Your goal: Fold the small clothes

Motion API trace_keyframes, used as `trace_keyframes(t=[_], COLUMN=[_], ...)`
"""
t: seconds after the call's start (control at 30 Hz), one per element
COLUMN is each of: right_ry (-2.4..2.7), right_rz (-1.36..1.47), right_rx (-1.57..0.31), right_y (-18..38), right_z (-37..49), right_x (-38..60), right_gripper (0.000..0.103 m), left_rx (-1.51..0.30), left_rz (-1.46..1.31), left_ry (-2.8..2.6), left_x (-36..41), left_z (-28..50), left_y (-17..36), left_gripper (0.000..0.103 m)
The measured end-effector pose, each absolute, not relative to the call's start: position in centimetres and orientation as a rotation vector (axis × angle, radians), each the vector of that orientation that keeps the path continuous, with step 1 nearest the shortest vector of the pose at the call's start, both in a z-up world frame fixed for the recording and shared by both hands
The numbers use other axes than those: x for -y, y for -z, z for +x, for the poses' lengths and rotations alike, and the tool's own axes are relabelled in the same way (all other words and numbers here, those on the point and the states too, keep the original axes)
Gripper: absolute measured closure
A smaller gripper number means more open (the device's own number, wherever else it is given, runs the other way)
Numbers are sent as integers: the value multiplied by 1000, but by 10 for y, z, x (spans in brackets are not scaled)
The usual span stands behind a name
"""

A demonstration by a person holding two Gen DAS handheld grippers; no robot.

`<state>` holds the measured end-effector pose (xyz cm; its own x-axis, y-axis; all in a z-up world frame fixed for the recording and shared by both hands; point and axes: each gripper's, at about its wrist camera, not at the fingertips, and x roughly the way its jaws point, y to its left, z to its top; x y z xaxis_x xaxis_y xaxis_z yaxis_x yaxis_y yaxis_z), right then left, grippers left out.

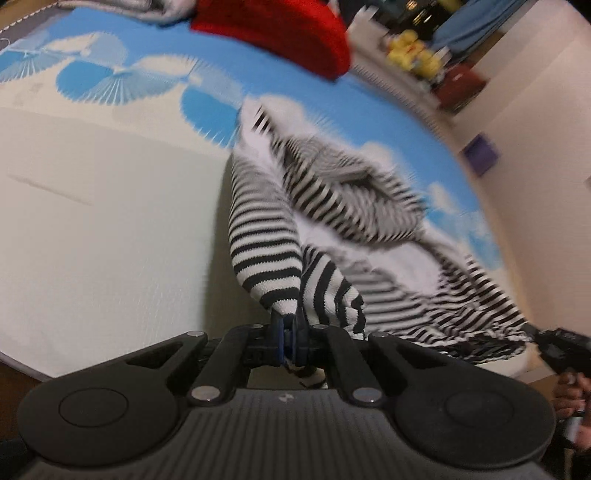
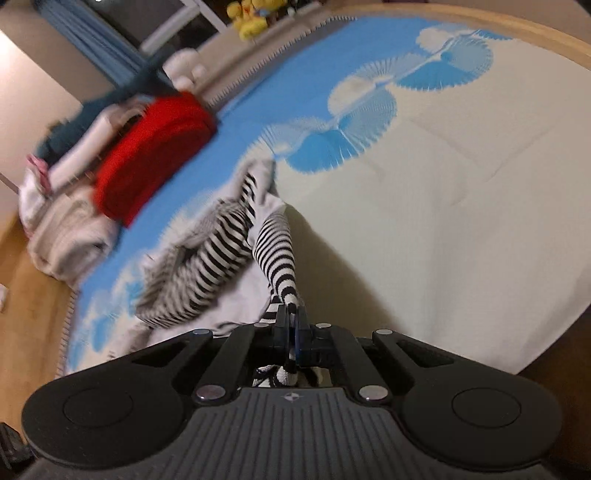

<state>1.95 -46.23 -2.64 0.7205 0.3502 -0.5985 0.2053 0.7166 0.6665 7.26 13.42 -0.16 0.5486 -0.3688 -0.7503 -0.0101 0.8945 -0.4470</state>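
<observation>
Black-and-white striped knit, a small striped garment (image 1: 332, 206), is hanging pinched in both tongs and trailing forward from them onto the blue-and-cream cloth (image 1: 110, 221) covering the counter. The left tongs (image 1: 290, 332) are sitting clamped tight on one bunched edge of it, and the right tongs (image 2: 293, 325) are gripping another edge the same way, jaws pressed together with fabric between them and poking out behind.

The left wrist view is showing the right tongs (image 1: 561, 350) off to its right side, with part of a person's hand (image 1: 570, 398) behind them; the right wrist view is not showing the left tongs at all. The right wrist view is revealing a pile of clothes (image 2: 66, 229) beyond and left of the right tongs, with a red folded item (image 2: 155, 155) on it; in the left view that red item (image 1: 273, 33) is lying far ahead.

To the left of the left tongs and right of the right tongs, cream cloth is lying bare up to the counter's rounded wooden edge (image 2: 535, 33). Yellow plush toys (image 2: 251, 18) are sitting past the far edge. Both views are blurred, and no writing is readable
</observation>
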Motion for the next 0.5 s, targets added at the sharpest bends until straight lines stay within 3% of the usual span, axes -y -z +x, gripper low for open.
trace_keyframes(t=[0.23, 0.37, 0.5], right_ry=[-230, -241, -195], right_rz=[856, 870, 867], right_rx=[-649, -626, -691], right_y=[-43, -53, -32], right_z=[-62, -76, -38], right_x=[493, 501, 498], right_gripper=[102, 102, 102], left_rx=[-878, -895, -930], left_rz=[-480, -512, -529], left_ry=[345, 365, 333], left_x=[-155, -155, -154], left_z=[16, 25, 79], left_y=[-70, -64, -42], left_gripper=[100, 100, 100])
